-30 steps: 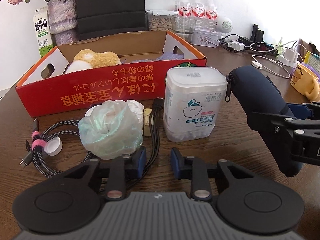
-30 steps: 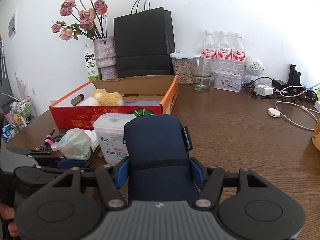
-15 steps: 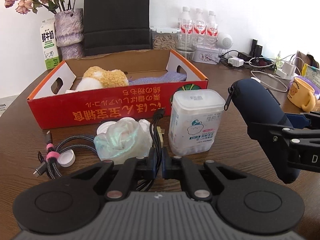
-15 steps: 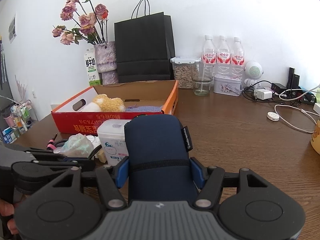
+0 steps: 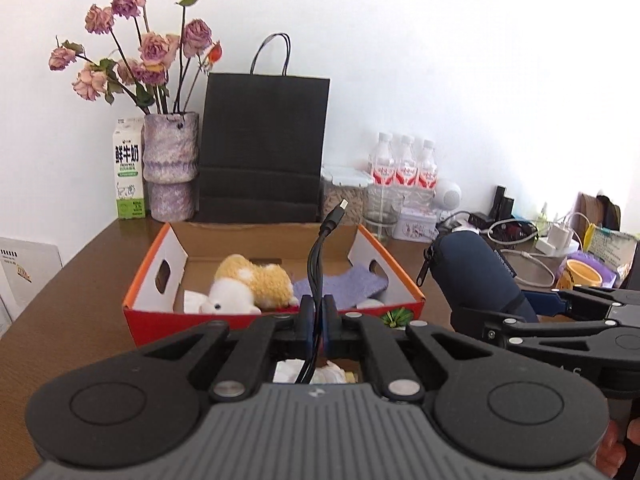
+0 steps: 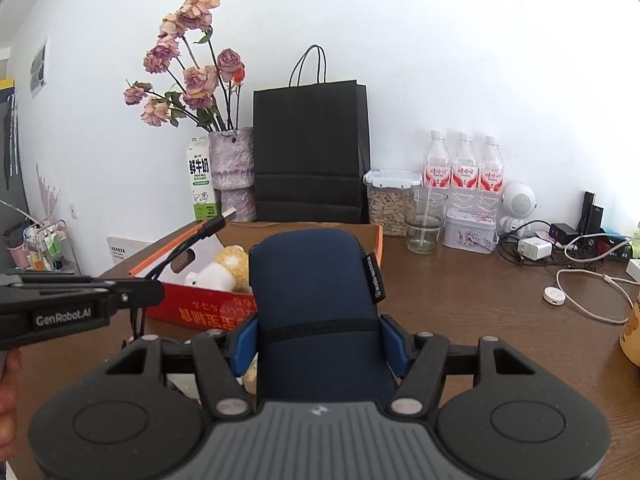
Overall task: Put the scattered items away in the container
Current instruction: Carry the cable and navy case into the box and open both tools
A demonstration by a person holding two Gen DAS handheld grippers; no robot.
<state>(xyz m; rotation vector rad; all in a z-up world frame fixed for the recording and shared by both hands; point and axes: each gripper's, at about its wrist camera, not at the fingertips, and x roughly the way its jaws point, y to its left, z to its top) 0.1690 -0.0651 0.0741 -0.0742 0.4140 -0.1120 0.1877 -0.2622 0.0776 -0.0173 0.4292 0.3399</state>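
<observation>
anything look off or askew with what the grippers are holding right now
Only the black cable: the left gripper pinches it mid-length, so its plug end sticks up over the red box. The navy pouch sits squarely in the right gripper.

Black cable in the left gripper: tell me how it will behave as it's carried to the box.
The cable probably holds some shape: above the left gripper a short length stands up, curving, plug topmost. The rest hangs below the closed jaws, so it likely swings and may snag the box wall. It seems light.
</observation>
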